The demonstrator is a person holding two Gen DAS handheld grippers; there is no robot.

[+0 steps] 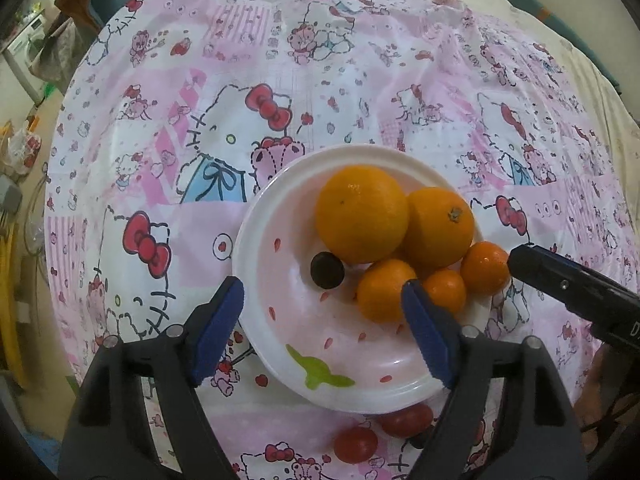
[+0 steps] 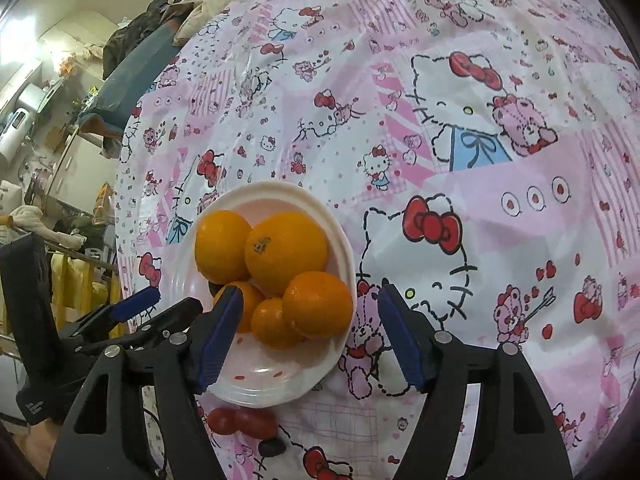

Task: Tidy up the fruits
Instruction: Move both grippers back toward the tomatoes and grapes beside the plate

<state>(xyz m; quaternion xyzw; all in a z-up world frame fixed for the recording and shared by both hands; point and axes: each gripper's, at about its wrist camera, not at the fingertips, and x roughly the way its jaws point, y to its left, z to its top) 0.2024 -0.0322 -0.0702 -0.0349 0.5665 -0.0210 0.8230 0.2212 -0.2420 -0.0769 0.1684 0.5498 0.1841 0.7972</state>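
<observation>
Nearby, two cherry tomatoes (image 1: 380, 432) just beside the plate's (image 1: 256, 216) near rim

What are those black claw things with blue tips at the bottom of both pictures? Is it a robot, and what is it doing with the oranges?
It is not a robot. A person holds a two-fingered grabber in each hand, and each grabber carries a small camera looking along its fingers. One picture comes from the left gripper, the other from the right gripper. The round lens bends everything.

Below them is a table under a pink cartoon-cat tablecloth. On it sits a white bowl holding five oranges, two big and three small, plus one small dark fruit. Red tomatoes and another dark fruit lie on the cloth beside the bowl.

Both grabbers are open above the bowl and hold nothing.
</observation>
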